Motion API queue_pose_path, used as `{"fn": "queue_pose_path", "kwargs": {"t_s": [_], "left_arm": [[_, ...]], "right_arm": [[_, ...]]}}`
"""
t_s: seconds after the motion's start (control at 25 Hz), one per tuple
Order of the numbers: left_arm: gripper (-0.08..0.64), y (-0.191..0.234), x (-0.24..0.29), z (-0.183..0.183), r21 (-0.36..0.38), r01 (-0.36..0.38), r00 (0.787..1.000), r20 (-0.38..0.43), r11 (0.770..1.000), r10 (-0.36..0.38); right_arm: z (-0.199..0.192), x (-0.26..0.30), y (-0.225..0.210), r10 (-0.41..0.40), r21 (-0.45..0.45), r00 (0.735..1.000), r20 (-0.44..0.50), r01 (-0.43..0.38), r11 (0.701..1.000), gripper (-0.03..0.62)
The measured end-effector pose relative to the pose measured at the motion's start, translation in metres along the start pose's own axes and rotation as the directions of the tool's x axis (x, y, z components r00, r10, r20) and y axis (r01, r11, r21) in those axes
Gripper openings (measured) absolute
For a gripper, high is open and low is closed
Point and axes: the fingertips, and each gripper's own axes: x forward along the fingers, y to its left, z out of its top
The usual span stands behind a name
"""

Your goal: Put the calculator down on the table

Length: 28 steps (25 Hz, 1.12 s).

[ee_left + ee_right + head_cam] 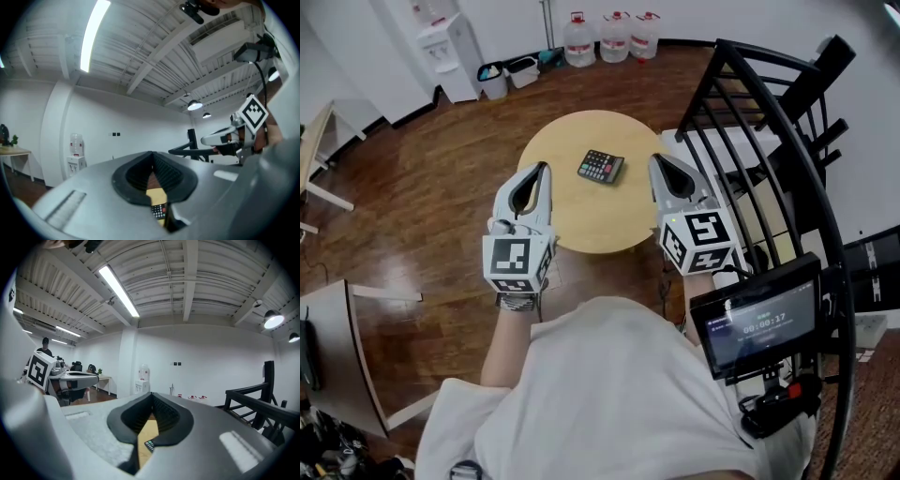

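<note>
Head view: round pale-wood table [581,216] on a dark wood floor [422,187]; calculator [601,166], dark with coloured keys, lying flat on the tabletop a little beyond its middle, touched by neither tool. Left gripper [546,168] level over the table's left edge, jaws clenched tip to tip, nothing between them. Right gripper [654,159] level over the table's right edge, jaws likewise pressed together and empty; the calculator sits between the two tips, apart from both. Each gripper carries a marker cube [519,262] at its rear. Black slatted frame [769,141] to the right of the table; small screen [757,323] at the person's right side; three water bottles [614,37] against the far wall; white water dispenser [450,52] at upper left. Left gripper view: left gripper [152,157] with jaws shut, ridged pads meeting; through the slit below them, a strip of table [154,194] and part of the calculator [159,211]; right gripper [225,138] level at the right; ceiling light [93,35] overhead. Right gripper view: right gripper [152,401] with jaws closed on nothing; through the slit below them, a strip of table [145,432] and a corner of the calculator [149,444]; left gripper [70,376] level at the left; water dispenser [143,378] by the far wall; black slatted frame [258,401] at the right.
</note>
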Motion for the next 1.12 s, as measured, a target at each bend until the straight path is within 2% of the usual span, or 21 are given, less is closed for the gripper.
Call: {"fn": "queue_pose_path", "kwargs": {"t_s": [0.36,0.6,0.88,1.12], "left_arm": [[0.003,-0.007,0.0,-0.001,0.001,0.035,0.999,-0.033,0.999,-0.035],[0.003,-0.006,-0.005,-0.016,-0.017,0.056,0.996,-0.071,0.998,-0.057],[0.004,-0.015,-0.024,-0.014,-0.018,0.065,0.995,-0.076,0.998,-0.066],[0.003,-0.032,-0.034,-0.021,-0.038,0.073,0.993,-0.092,0.997,-0.077]], "right_arm": [[-0.001,-0.01,-0.003,-0.016,0.011,1.0,-0.019,0.016,1.0,0.003],[-0.014,-0.021,0.002,-0.033,0.014,0.998,-0.056,0.034,0.999,0.003],[-0.005,-0.048,0.012,-0.002,0.024,1.0,0.0,0.002,1.0,0.002],[-0.015,-0.064,0.008,-0.012,0.02,1.0,-0.029,0.013,1.0,0.002]]}}
